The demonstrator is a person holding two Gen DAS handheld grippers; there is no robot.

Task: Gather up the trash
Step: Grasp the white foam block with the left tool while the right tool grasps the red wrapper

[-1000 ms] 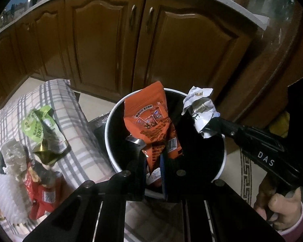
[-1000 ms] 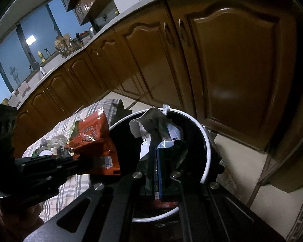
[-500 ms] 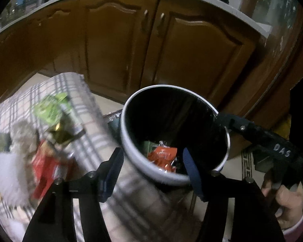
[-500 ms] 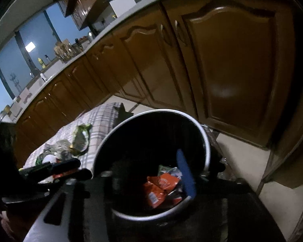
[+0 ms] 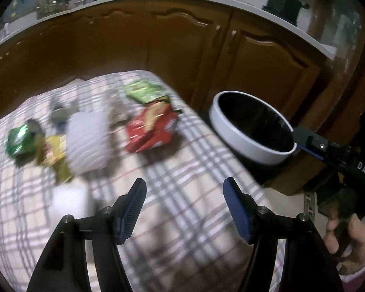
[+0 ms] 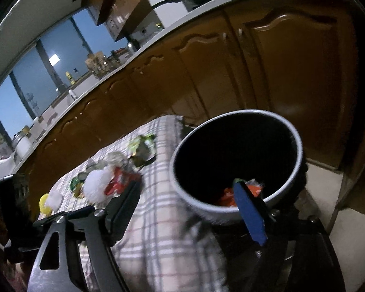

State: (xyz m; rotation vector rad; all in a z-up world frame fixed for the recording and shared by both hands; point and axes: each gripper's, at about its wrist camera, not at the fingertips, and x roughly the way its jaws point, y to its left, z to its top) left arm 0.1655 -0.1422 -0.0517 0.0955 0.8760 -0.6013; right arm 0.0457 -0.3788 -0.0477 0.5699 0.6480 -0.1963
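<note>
Both claws are empty now: my left claw (image 5: pixel 183 209) has just been opening and hovers over the checked cloth (image 5: pixel 182 160) with nothing between its blue pads, and my right claw (image 6: pixel 189 209) has just spread wider too, its far pad showing against the mouth of the bin (image 6: pixel 197 204), where orange wrappers (image 6: pixel 227 196) lie at the bottom. As I judge it, the step in hand is reaching for the next piece of litter on the tabletop.

Nearest my left claw is the red wrapper (image 5: pixel 149 129), beside the green packet (image 5: pixel 144 92) and close to the cloth's edge by the bin. Motion blurs it, but its long axis seems to run from lower left up to upper right in my left view, lying flat. I'd turn the claw across that axis and pinch a raised fold instead of scraping the cloth. A white foam sleeve (image 5: pixel 87 143) and smaller scraps lie further left; I'd leave those until later.
</note>
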